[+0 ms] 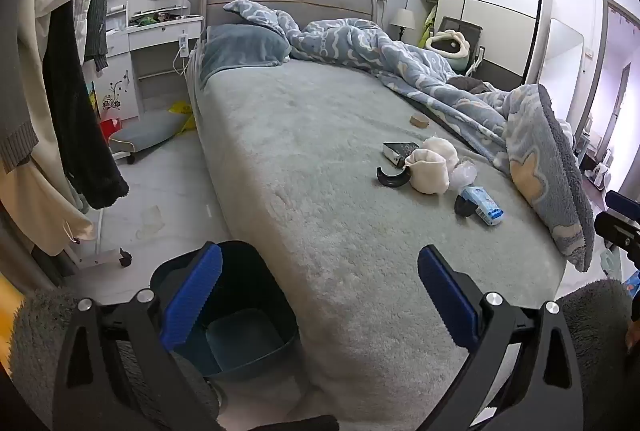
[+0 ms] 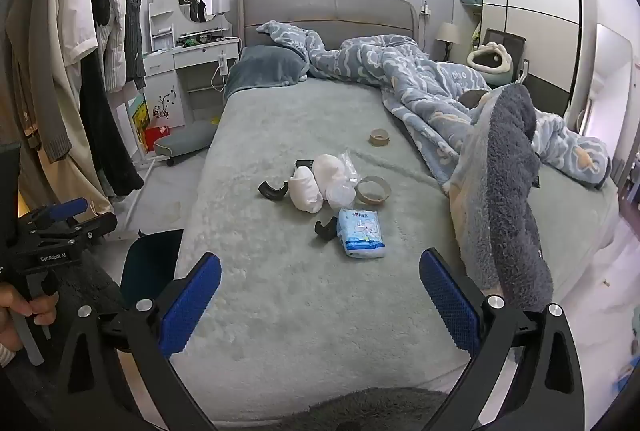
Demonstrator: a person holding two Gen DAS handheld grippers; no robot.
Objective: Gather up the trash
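Both my tongs, left gripper [image 1: 320, 295] and right gripper [image 2: 320, 299], spread empty; tissue pack [image 2: 361, 233] beside white bundle [image 2: 306, 189] looks light, squashy, so pinch mid-body.

Showing pale grey-green on the fluffy plush bed cover [image 2: 304, 295]. Carrying a white cloud-and-swirl pattern over light blue on the rumpled fleece duvet [image 2: 404, 79], with dark grey on its turned-back fuzzy underside [image 2: 512, 167]. Lying slate blue: the plush pillow [image 2: 268, 67]. Wearing plain grey: the padded headboard [image 2: 328, 11]. Sitting cream-white: the two rolled cloth bundles [image 2: 316, 183]. Printing white figures on light blue across the soft tissue pack [image 2: 360, 231]. Showing black on the curved plastic pieces [image 2: 273, 189], tan on the cardboard tape rings [image 2: 373, 189]. Standing dark teal: the plastic waste bin [image 1: 244, 315]. Showing ribbed blue pads [image 2: 191, 305] on black gripper arms.
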